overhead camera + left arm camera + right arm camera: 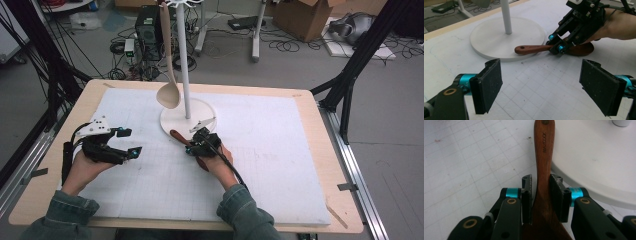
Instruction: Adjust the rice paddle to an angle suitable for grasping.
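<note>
White gridded mat (280, 165) tops wooden table (327, 150).

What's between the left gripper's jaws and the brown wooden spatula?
Bare white gridded mat, seen in the left gripper view: nothing lies between the open left gripper and the spatula.

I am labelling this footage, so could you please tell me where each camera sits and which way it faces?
High view: above the person's side of the table, looking forward and down; both forearms, the left gripper and right gripper show.
Left gripper view: rides the left gripper, looking between its open jaws across the mat toward the white stand.
Right gripper view: rides the right gripper, looking along the jaws closed on the brown wooden spatula.
Shared: the spatula and the stand's base appear in all three.
</note>
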